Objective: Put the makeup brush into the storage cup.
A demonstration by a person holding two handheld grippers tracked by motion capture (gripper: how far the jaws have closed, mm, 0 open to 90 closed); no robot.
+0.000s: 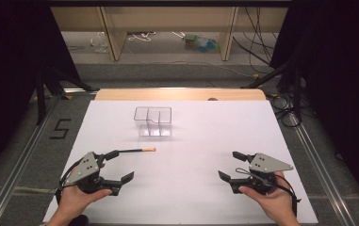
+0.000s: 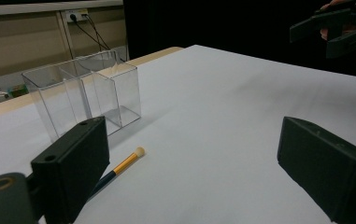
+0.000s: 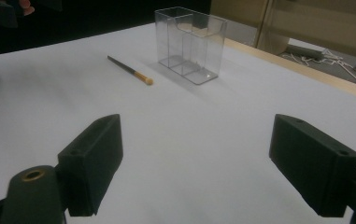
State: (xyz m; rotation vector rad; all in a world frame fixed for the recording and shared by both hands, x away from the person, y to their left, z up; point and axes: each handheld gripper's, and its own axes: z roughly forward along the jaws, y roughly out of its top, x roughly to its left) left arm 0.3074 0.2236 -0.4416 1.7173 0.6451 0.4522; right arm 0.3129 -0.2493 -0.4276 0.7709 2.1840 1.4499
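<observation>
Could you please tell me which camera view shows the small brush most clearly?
The right gripper view: the brush lies whole on the white table, dark handle to pale tip. The left gripper view hides part of its handle behind a jaw. In the high view it is small and thin.

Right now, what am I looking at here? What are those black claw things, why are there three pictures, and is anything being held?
No robot here: a person holds a hand tool in each hand. The left gripper and the right gripper each have two black jaws, standing wide open with nothing between them.

One picture comes from a camera fixed above the table, looking down. The other two come from small cameras riding on each gripper, looking out between its own jaws.

On the white table stands a clear plastic box with dividers inside, apparently empty. Nearer the person lies a small brush with a dark handle and a pale tip, flat on the table beside the left gripper. Nothing is held.
</observation>
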